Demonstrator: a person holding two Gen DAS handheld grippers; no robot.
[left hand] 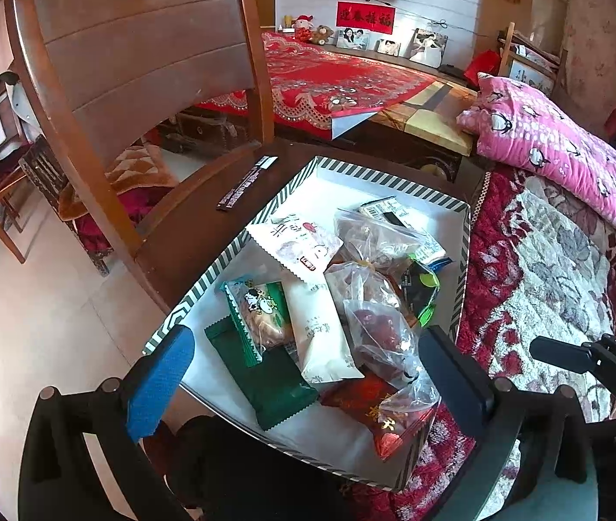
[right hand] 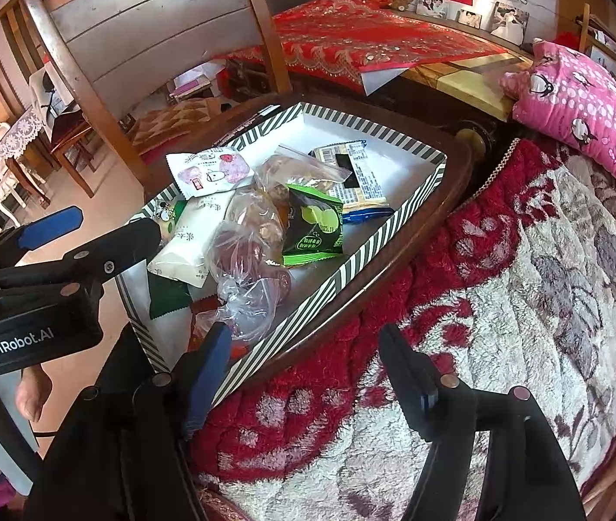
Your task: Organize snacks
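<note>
A striped box [left hand: 395,182] with a white floor sits on the seat of a wooden chair [left hand: 143,65], and the snacks lie heaped inside it. In the left wrist view the left gripper [left hand: 303,373] hangs over the box's near end at about 6 o'clock, its jaws spread as wide as they go, with the blue pad [left hand: 160,382] at 7 o'clock beside the box's left wall and the dark pad at 5 o'clock near the right wall; the pads press on nothing, though several packets lie beneath the gap. Under it are a dark green packet [left hand: 273,386], a green cow-print packet [left hand: 258,312], a long white packet [left hand: 325,338], a clear bag of dark red fruit [left hand: 377,330] and a red packet [left hand: 377,412]. Toward 12 o'clock in the box lie a white and pink packet [left hand: 295,239] and a second clear bag [left hand: 373,239]. In the right wrist view the right gripper [right hand: 303,373] stands at 6 o'clock, partly open and empty, straddling the box's near wall and the red and white blanket [right hand: 503,304] beside the chair. A lime-green packet [right hand: 314,225] lies near the box's middle there. A pink pillow [right hand: 581,100] rests at 2 o'clock.
</note>
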